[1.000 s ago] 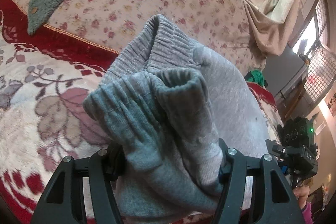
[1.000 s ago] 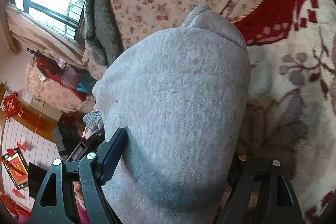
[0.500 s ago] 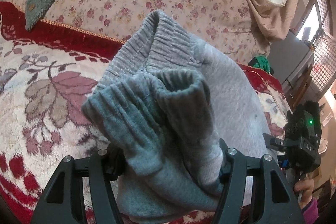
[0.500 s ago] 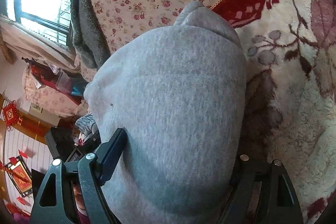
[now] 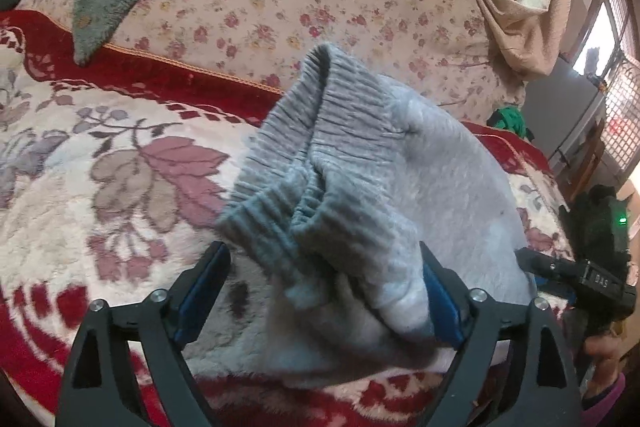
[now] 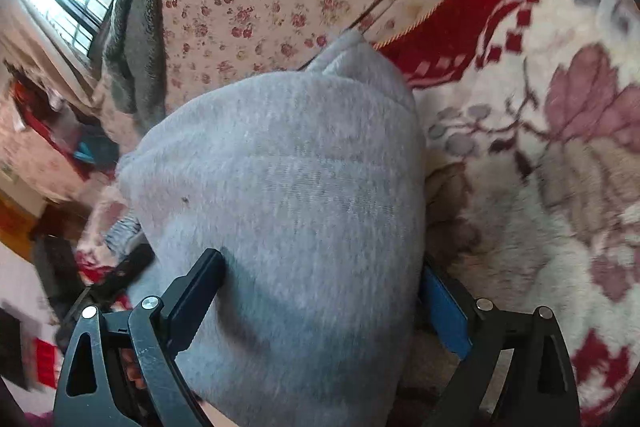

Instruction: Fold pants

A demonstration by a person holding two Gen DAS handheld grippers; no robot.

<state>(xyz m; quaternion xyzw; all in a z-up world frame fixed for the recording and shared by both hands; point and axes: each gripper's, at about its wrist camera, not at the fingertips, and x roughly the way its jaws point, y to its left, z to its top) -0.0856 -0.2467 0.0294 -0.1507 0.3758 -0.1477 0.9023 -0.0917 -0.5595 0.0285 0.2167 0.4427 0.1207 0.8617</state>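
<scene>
the folded grey fleece pants (image 5: 420, 187) lie bundled on the red-and-cream floral plush blanket (image 5: 120, 187) covering the bed. both the left claw (image 5: 324, 275) and right claw (image 6: 320, 283) have just been opening, jaws spread wide around the bundle, gripping nothing.

Black two-finger grippers, blue pads

Left gripper (image 5: 324, 267) and right gripper (image 6: 320, 275) have silver screws; a pink sleeve (image 5: 604, 393) shows.
</scene>
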